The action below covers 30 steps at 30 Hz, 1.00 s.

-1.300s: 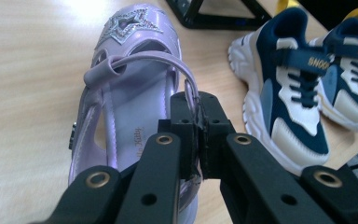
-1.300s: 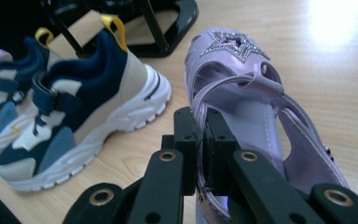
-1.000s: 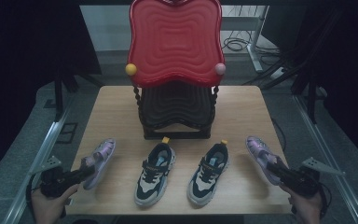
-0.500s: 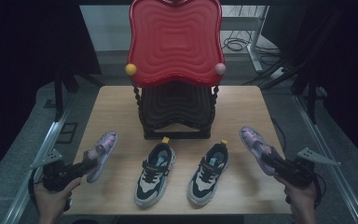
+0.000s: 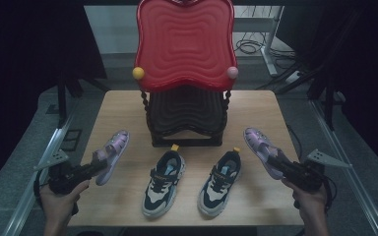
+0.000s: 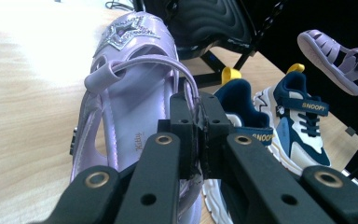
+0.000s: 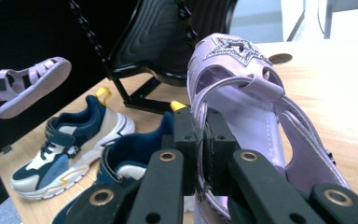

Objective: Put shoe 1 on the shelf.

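Lilac left sandal (image 5: 110, 156) heel pinched in left claw (image 5: 96, 167), right sandal (image 5: 264, 150) likewise in right claw (image 5: 275, 161), heel ends hidden.

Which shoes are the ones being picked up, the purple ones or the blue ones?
The two purple sandals: the left sandal is in the left gripper, the right sandal in the right gripper. The two blue sneakers sit untouched on the table.
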Tool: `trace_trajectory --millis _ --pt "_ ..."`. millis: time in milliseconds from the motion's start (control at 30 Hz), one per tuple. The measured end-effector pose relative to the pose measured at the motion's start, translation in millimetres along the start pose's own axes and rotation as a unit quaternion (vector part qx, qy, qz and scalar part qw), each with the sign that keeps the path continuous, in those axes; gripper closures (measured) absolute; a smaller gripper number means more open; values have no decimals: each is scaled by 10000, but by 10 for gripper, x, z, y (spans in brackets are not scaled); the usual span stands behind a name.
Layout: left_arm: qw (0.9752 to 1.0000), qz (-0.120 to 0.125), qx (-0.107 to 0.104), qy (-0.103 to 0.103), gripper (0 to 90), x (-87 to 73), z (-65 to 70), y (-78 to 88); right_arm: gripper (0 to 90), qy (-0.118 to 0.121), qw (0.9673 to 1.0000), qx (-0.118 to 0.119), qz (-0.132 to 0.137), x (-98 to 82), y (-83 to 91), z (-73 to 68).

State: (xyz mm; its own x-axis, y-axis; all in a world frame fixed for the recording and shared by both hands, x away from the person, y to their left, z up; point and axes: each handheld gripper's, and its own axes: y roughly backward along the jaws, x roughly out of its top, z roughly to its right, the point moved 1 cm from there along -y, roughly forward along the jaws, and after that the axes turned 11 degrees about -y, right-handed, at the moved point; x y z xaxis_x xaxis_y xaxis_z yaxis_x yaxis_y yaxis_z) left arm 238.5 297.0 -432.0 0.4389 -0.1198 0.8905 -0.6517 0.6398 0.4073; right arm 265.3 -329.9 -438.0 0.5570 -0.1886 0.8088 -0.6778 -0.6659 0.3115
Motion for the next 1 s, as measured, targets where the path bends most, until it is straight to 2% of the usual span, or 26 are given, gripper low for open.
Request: trace_trajectory --millis 267,400,1000 --pt "9999 71 -116 -41 866 81 33 -29 858 58 9999 123 78 70 -45 -64" --pt "9998 111 -135 -58 866 118 50 -43 859 11 9998 159 68 72 -83 -83" --pt "9991 176 -334 -197 865 279 138 -215 858 148 9992 371 10 170 -346 -289"
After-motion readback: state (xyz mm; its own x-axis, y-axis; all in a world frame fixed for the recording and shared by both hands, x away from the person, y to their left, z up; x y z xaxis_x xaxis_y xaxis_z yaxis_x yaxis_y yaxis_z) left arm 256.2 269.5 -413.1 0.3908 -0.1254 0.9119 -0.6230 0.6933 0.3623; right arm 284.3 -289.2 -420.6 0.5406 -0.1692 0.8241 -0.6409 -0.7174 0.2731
